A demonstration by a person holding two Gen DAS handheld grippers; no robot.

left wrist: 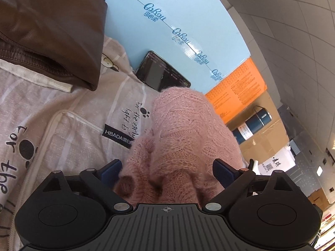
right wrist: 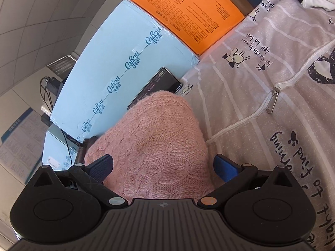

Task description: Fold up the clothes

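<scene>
Covering most of both frames, the printed bedsheet point(left wrist: 62, 108) carries the pink knitted sweater point(left wrist: 184, 129) at lower centre; left gripper point(left wrist: 167, 172) and right gripper point(right wrist: 165, 168) straddle it wide, gripping nothing. Best pinch one edge evenly before folding.

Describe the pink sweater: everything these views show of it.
The pink sweater is a fuzzy cable-knit, bunched into a rounded heap on the grey printed bedding. Its far edge overlaps the black phone that lies on the light blue box. It sits between the wide-open jaws of both the left gripper and the right gripper; whether any pad touches the knit cannot be told.
</scene>
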